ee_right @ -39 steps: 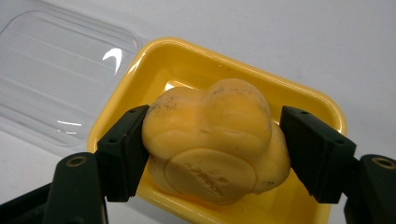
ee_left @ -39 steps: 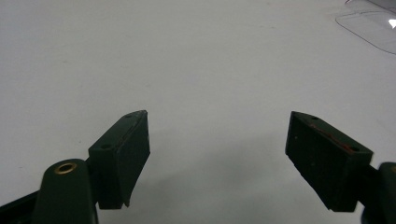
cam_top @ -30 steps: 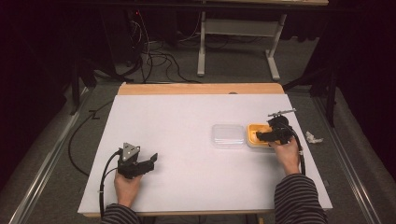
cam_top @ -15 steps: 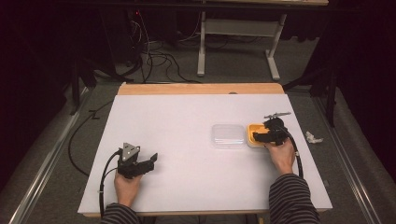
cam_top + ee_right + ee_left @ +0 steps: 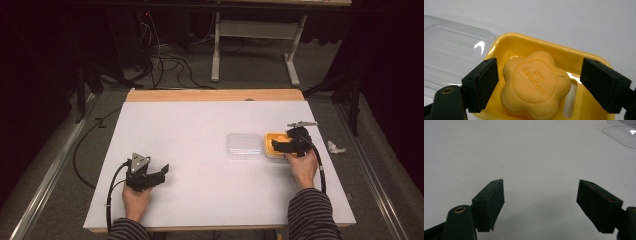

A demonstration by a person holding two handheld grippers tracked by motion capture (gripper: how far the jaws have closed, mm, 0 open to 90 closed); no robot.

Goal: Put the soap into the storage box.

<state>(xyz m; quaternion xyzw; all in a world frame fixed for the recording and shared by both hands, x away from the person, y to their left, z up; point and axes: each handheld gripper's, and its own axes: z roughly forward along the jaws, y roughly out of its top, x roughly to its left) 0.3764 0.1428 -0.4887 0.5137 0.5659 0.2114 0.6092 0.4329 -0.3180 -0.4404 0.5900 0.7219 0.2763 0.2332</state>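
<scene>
Your right gripper (image 5: 536, 85) hangs spread around the flower-shaped yellow soap (image 5: 535, 86) in its yellow soap dish (image 5: 584, 56), beside the clear lid (image 5: 451, 47). Your left gripper (image 5: 540, 205) rests spread over the white table (image 5: 524, 150).

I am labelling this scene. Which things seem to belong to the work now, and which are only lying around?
Likely in the job:
- flower-shaped soap
- yellow soap dish holding it
- clear lid beside the dish
- right claw, open around the soap

Just lying about:
- crumpled white scrap beyond the table's right edge
- left claw, open over bare table
- floor cables
</scene>
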